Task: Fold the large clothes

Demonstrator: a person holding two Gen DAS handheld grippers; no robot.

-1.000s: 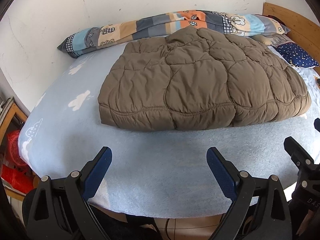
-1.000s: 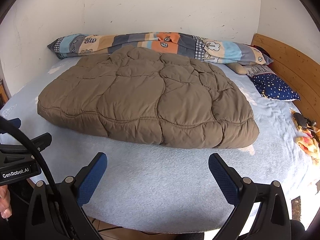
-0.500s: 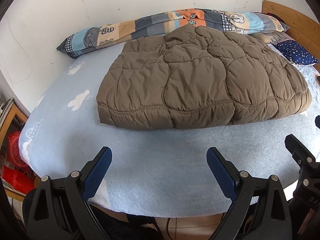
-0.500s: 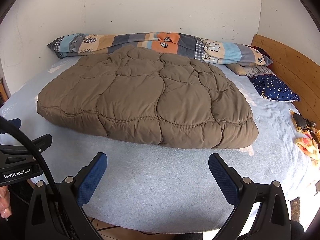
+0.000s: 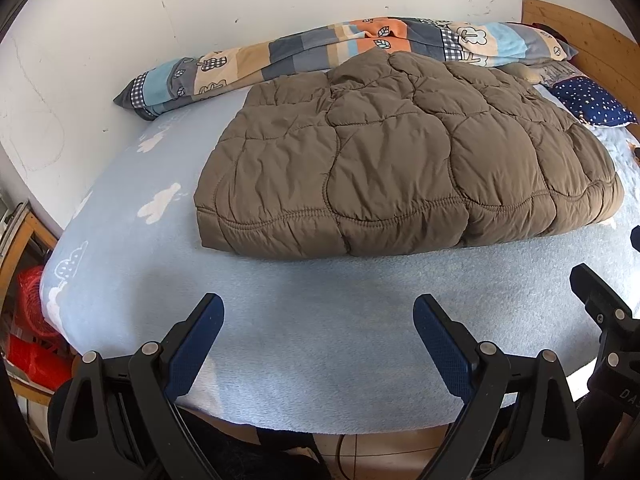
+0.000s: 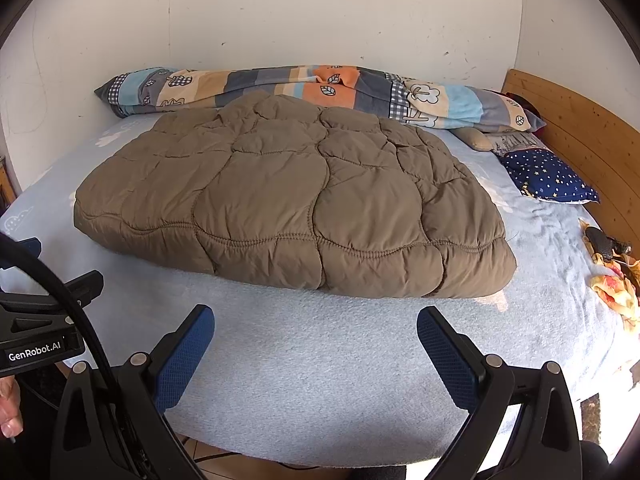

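A brown quilted puffer garment (image 5: 404,168) lies folded into a thick rectangle on the light blue bed (image 5: 320,344). It also shows in the right wrist view (image 6: 296,204). My left gripper (image 5: 319,312) is open and empty, over the bed's near edge, short of the garment's front hem. My right gripper (image 6: 316,322) is open and empty, also just short of the front hem. The right gripper's body shows at the right edge of the left view (image 5: 604,320).
A patchwork rolled blanket (image 6: 320,88) lies along the white wall behind the garment. A navy starred pillow (image 6: 552,176) and a wooden headboard (image 6: 576,132) are at right. A yellow-red cloth (image 6: 616,280) lies at the right bed edge. Red baskets (image 5: 28,312) stand left of the bed.
Both views have drifted slightly, with the garment sitting a little higher in the left wrist view. Both grippers stay open. The garment has not moved.
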